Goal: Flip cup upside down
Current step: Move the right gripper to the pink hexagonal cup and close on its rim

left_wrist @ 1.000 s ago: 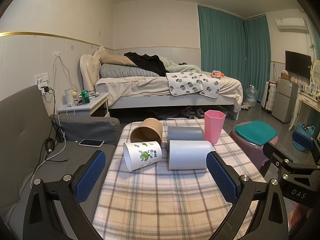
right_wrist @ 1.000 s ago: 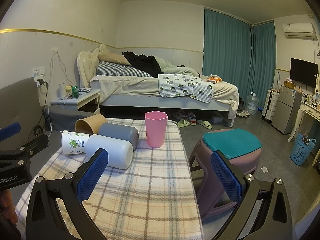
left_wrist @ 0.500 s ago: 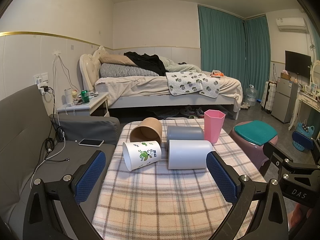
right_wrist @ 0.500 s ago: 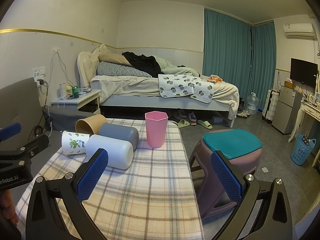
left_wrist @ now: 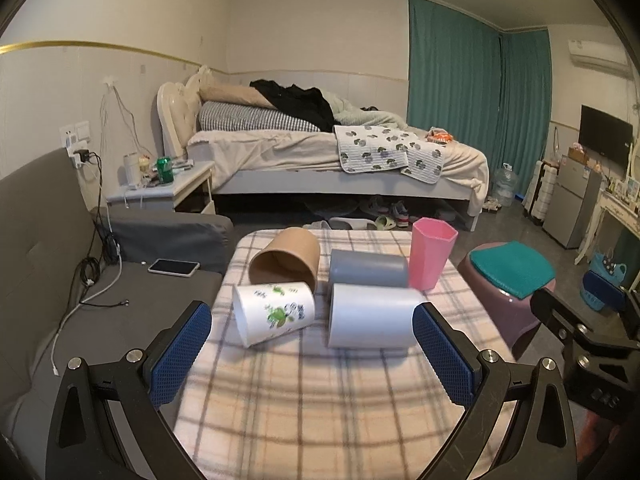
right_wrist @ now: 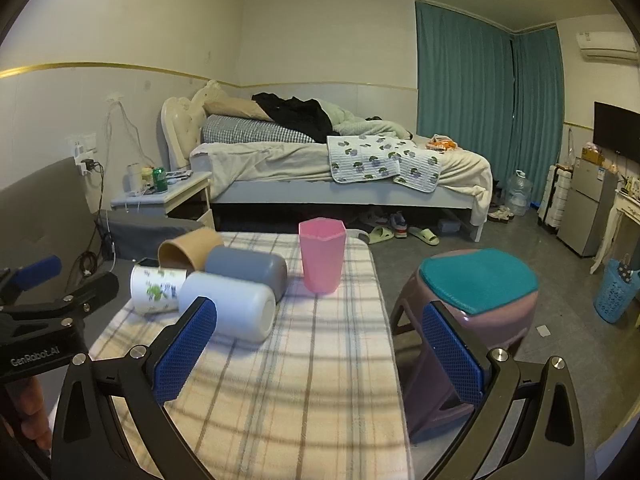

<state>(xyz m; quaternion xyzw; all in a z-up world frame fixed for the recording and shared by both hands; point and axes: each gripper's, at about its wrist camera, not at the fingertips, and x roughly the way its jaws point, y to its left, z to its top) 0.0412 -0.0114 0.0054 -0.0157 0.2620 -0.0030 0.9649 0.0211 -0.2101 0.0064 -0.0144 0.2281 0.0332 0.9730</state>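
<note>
Several cups rest on the plaid table (left_wrist: 312, 408). A pink cup (left_wrist: 431, 253) (right_wrist: 321, 255) stands upright at the far right. A brown paper cup (left_wrist: 286, 254), a grey cup (left_wrist: 367, 267), a white printed cup (left_wrist: 274, 312) and a plain white cup (left_wrist: 370, 322) lie on their sides. My left gripper (left_wrist: 312, 354) is open and empty, just short of the two white cups. My right gripper (right_wrist: 320, 346) is open and empty, near the table's right edge, short of the pink cup.
A purple stool with a teal cushion (right_wrist: 476, 280) stands right of the table. A grey sofa (left_wrist: 60, 280) with a phone (left_wrist: 174, 267) and cables lies to the left. A bed (left_wrist: 340, 152) and a nightstand (left_wrist: 160, 192) are behind.
Both grippers have moved slightly forward toward the cups. The cups have not moved.
</note>
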